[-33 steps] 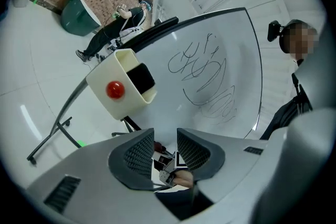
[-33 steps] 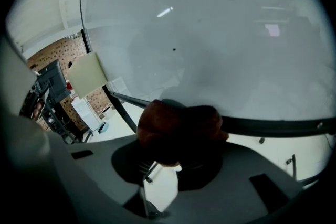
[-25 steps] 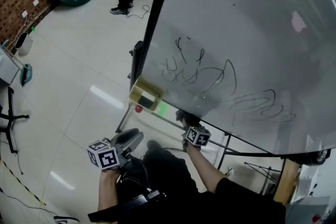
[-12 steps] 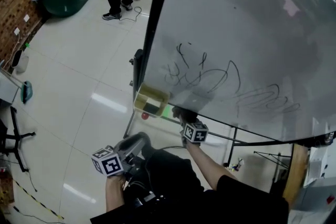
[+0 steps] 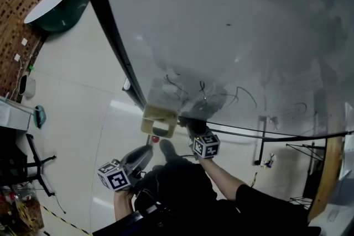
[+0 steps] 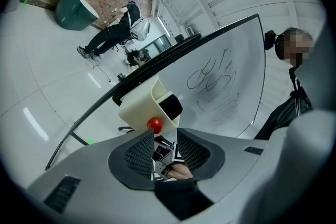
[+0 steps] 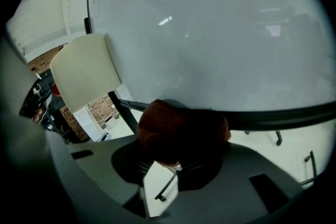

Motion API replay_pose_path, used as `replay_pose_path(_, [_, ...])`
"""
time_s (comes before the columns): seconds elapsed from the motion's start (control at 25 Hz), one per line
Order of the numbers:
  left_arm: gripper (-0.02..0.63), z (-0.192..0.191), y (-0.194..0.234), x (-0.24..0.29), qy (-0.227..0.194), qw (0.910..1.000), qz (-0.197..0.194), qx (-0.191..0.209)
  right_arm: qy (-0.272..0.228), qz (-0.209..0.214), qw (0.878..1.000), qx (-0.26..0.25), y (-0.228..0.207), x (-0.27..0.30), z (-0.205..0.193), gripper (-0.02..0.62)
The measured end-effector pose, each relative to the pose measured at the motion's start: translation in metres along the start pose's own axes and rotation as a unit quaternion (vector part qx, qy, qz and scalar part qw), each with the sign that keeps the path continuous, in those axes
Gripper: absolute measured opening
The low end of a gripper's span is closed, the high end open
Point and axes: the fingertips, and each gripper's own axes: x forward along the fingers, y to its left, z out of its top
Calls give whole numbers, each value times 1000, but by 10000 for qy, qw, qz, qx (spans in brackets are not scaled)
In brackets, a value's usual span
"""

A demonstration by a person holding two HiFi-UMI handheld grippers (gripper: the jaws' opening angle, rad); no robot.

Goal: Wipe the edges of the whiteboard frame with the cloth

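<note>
the right hand-held gripper (image 5: 192, 127) is clamped on the dark reddish cloth (image 7: 181, 131) and presses it against the bottom rail of the whiteboard frame (image 7: 286, 114), just beside the cream holder (image 7: 86, 68) at the board's lower left corner; from the cloth the rail runs off to the person's right as one long dark bar, so the wipe likely follows that axis rightward; the left hand-held gripper (image 6: 165, 148) hangs lower, apart from the frame, jaws slightly parted with nothing between them, so the right one is nearer
</note>
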Motion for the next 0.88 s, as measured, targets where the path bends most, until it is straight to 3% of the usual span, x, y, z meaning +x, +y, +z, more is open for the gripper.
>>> replay_pose_path(0.2, [132, 1, 1, 11, 298, 9994, -151, 19, -3, 7, 10000, -79, 2, 7, 2, 103])
replay_pose_path(0.4, [132, 7, 8, 7, 718, 9962, -490, 80, -91, -369, 9993, 31, 2, 6, -4, 103])
replay_pose_path(0.56, [132, 17, 16, -10, 1186, 9896, -777, 261, -229, -770, 9968, 50, 2, 13, -3, 103])
replay_pose_path(0.76, [132, 38, 21, -42, 1447, 9818, -1162, 413, -370, -1289, 9905, 318, 5, 16, -7, 103])
replay_pose_path(0.88, [132, 42, 23, -52, 1683, 9753, -1342, 494, -492, -1397, 9880, 442, 11, 20, -5, 103])
